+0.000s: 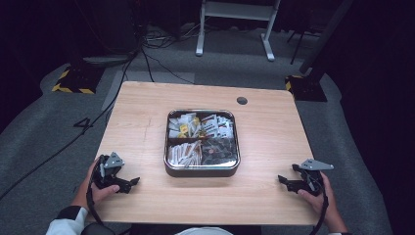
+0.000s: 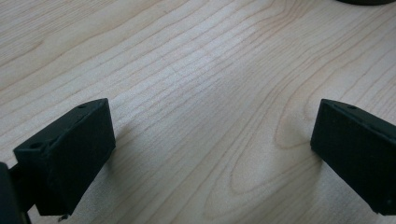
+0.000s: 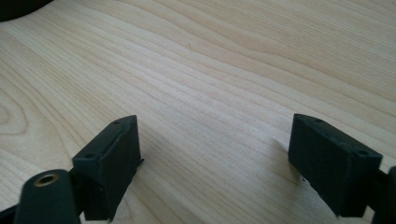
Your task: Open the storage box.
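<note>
A: Left gripper [image 1: 128,183] sat near the table's [image 1: 274,147] left front edge, jaws wide apart, nothing between them, just bare wood in the left gripper view.

B: And the tray [image 1: 201,170]?

A: Dead centre of the table, well apart from both grippers. Four compartments: packets [image 1: 185,154] in the near-left one, more mixed packets in the two far ones, something dark in the near-right one that was too small to make out.

B: Right side?

A: Right gripper [image 1: 286,182] rested near the right front edge, jaws also spread wide and empty, pointing in toward the tray.

B: So the step in hand was the reach. Tips?

A: My read: pick one hand, probably whichever sat closer to the target compartment, come in from above over the rim rather than across it, keep the jaws wide until they straddled a single packet. The packets looked thin and overlapped, so pinching an edge seemed safer than pressing flat.
</note>
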`<act>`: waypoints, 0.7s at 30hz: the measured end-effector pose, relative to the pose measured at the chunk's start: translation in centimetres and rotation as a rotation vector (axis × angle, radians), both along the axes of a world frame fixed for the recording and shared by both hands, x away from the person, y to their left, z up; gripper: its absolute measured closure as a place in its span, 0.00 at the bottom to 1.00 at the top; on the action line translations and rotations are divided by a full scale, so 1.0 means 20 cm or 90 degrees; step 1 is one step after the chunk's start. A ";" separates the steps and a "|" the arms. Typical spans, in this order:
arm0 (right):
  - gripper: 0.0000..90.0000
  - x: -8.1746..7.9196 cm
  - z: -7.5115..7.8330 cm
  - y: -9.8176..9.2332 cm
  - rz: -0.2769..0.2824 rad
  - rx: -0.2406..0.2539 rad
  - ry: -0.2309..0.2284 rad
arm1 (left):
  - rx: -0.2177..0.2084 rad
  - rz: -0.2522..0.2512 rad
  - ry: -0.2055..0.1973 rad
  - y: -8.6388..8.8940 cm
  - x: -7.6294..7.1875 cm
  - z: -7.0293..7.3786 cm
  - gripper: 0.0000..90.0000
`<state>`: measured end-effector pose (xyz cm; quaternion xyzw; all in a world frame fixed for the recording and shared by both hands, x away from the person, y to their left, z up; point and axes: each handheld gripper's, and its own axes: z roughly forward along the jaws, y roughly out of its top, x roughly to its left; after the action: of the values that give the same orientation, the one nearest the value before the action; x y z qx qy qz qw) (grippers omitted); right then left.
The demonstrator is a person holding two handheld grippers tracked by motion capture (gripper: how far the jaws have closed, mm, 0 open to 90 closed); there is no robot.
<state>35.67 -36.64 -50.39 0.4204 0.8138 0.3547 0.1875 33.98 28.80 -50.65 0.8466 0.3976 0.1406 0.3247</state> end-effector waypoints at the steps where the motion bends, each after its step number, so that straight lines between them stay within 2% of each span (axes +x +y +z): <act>1: 0.18 0.00 0.00 0.00 0.000 0.000 0.000 | 0.000 0.000 0.000 0.00 0.00 0.00 0.00; 7: 0.17 0.01 0.00 0.00 -0.009 -0.001 0.002 | 0.000 0.004 -0.001 0.00 0.00 0.00 0.00; 10: 0.17 0.01 0.00 0.00 -0.031 -0.001 0.000 | -0.001 0.004 0.000 0.00 0.00 0.00 0.00; 13: 0.17 0.01 0.00 0.01 -0.034 -0.002 0.001 | -0.001 0.004 -0.001 0.00 0.00 0.00 0.00; 15: 0.17 0.01 0.01 0.00 -0.025 -0.009 0.012 | -0.001 0.004 0.000 0.00 0.00 0.00 0.00; 17: 0.22 0.02 0.03 -0.01 -0.033 0.000 0.030 | -0.001 0.004 -0.001 0.00 0.00 0.00 0.00; 18: 0.22 0.03 0.06 -0.01 -0.036 0.036 0.029 | -0.001 0.003 0.000 0.00 0.00 0.00 0.00; 20: 0.22 0.03 0.10 0.00 -0.025 0.016 0.011 | -0.001 0.003 -0.001 0.00 0.00 0.00 0.00; 21: 0.22 0.03 0.10 0.00 -0.025 0.016 0.011 | -0.001 0.003 -0.001 0.00 0.00 0.00 0.00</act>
<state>36.26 -36.54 -48.42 0.4417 0.8025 0.3577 0.1817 33.97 28.87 -50.65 0.8453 0.3998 0.1417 0.3250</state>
